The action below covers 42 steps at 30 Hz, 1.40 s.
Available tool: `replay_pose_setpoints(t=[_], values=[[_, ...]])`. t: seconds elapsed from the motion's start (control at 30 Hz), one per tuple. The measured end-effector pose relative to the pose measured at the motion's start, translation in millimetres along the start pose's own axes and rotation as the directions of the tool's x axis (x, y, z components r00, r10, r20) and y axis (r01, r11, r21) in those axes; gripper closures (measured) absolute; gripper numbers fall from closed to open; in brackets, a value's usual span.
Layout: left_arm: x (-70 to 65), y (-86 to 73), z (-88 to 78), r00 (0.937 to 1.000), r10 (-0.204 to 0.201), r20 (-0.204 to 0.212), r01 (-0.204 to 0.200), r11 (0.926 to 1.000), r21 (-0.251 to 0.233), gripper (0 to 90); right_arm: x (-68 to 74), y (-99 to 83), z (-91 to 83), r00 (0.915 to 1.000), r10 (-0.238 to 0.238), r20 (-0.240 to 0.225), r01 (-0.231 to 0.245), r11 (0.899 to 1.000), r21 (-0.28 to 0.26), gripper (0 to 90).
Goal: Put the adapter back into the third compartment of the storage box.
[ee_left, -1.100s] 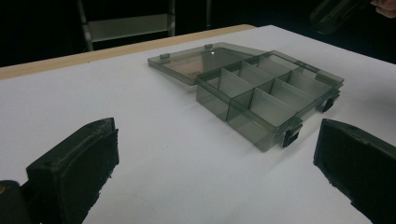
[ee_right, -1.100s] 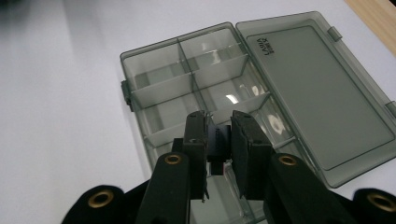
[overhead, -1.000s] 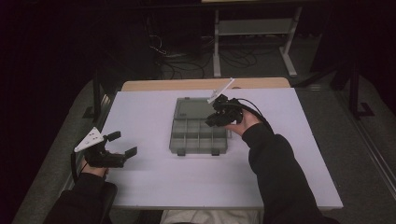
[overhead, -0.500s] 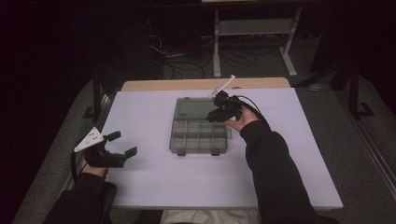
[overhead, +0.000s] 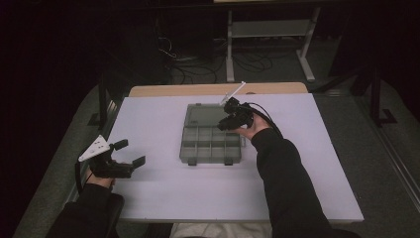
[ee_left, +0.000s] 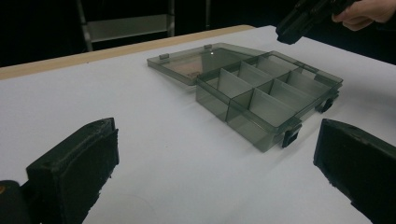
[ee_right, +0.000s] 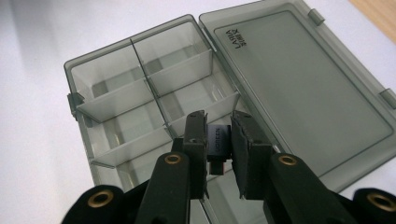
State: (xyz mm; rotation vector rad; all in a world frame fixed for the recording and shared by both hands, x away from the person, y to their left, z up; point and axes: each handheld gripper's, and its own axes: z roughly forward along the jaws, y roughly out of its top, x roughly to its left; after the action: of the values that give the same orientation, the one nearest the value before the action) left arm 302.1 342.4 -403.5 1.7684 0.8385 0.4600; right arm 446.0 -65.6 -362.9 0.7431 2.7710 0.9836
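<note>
Adapter [ee_right: 218,142], small and black with pale lettering on its side, sits clamped between the jaws of the right tool [ee_right: 218,140], which hangs over the divided half of the box [ee_right: 140,107], near the hinge. In the high view the right tool [overhead: 236,117] is above the far right part of the box [overhead: 210,141], in the middle of the white table [overhead: 148,198]. The box's lid [ee_right: 303,93] lies flat, folded open beyond the compartments. The left tool [overhead: 128,153] rests low at the table's left side, well apart from the box, its jaws spread wide with nothing between them.
</note>
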Motion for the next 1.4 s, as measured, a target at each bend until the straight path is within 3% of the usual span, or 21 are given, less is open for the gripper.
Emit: replay_pose_setpoints(t=[0.6, 1.23, 1.4], values=[[-0.1, 0.0, 0.1, 1.0, 0.002, 0.002, -0.002, 1.0, 0.0, 0.0, -4.9, -0.9, 29.4, 0.9995, 0.013, -0.029, -0.011, 0.999, 0.045, 75.1], [0.0, 0.0, 0.2, 1.0, 0.001, 0.005, -0.001, 1.0, 0.0, 0.0, -9.5, -4.6, 46.1, 0.9993, 0.024, -0.028, -0.022, 0.995, 0.098, 74.5], [0.1, 0.0, 0.4, 1.0, 0.002, 0.006, -0.002, 1.0, 0.001, 0.0, -10.2, -4.7, 43.3, 0.9994, 0.034, -0.009, -0.033, 0.996, 0.089, 61.1]])
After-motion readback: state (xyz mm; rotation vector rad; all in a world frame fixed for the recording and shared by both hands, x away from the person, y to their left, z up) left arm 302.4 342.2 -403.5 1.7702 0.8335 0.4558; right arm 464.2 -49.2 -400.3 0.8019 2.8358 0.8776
